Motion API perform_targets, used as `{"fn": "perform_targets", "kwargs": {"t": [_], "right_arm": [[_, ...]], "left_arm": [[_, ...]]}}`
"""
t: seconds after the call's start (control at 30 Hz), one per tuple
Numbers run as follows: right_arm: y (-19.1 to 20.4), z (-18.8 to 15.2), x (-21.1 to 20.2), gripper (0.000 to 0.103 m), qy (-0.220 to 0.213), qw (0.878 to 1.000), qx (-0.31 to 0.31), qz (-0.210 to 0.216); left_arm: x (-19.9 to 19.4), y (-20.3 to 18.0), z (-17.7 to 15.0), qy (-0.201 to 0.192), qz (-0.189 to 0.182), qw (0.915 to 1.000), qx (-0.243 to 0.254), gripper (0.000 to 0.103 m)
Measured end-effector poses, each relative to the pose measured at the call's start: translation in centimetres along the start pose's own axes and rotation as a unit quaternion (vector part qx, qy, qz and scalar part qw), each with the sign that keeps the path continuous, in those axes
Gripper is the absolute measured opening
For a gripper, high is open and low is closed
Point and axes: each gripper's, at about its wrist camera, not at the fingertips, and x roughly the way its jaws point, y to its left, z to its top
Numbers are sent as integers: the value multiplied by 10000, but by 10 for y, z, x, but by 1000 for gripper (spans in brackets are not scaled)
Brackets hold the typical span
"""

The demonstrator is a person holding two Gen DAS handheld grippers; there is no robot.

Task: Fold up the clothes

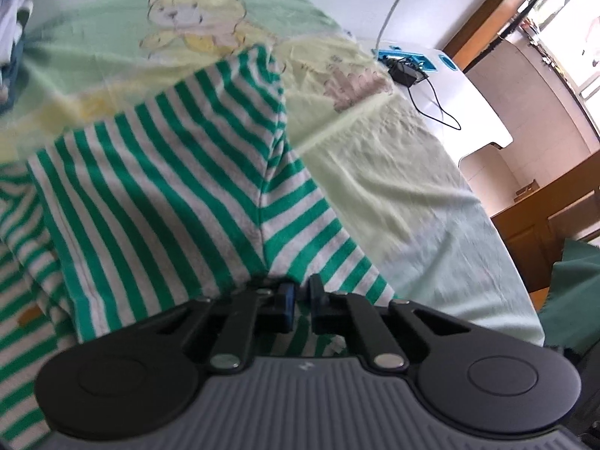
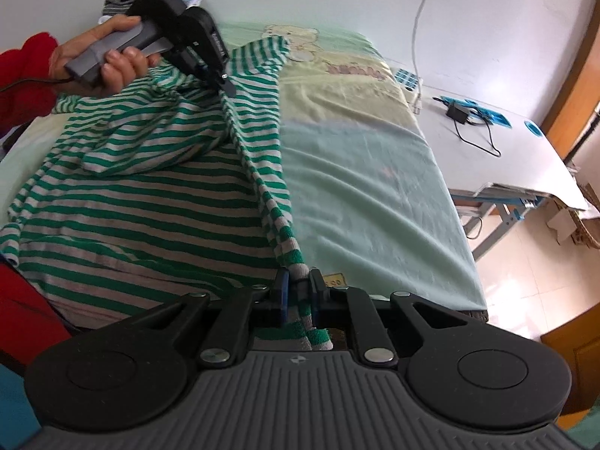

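Observation:
A green-and-white striped garment lies spread over the left half of a pale green blanket on a bed. My right gripper is shut on the garment's near right edge, and the striped cloth hangs through its pads. My left gripper, held by a hand with a red sleeve, is shut on the same edge farther up, lifting a taut fold between the two grippers. In the left wrist view the striped cloth rises in front of the left gripper, whose blue-padded jaws stand close together on it.
The blanket carries a yellow bear print near the head of the bed. To the right stands a white desk with a black adapter and cable. Folded clothes lie at the far left. Beyond the desk is a tiled floor.

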Motion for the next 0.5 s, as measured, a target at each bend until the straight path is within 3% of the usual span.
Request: {"fn": "perform_targets", "kwargs": {"t": [0.27,0.5], "right_arm": [[22,9,-10,10,98,9978,-276,600],[48,15,1,9,216,9929,-222,1152]], "left_arm": [[-25,2,16,-337,208,9989,236,3],[-18,13,12,-306,590,9971,379,3]]}}
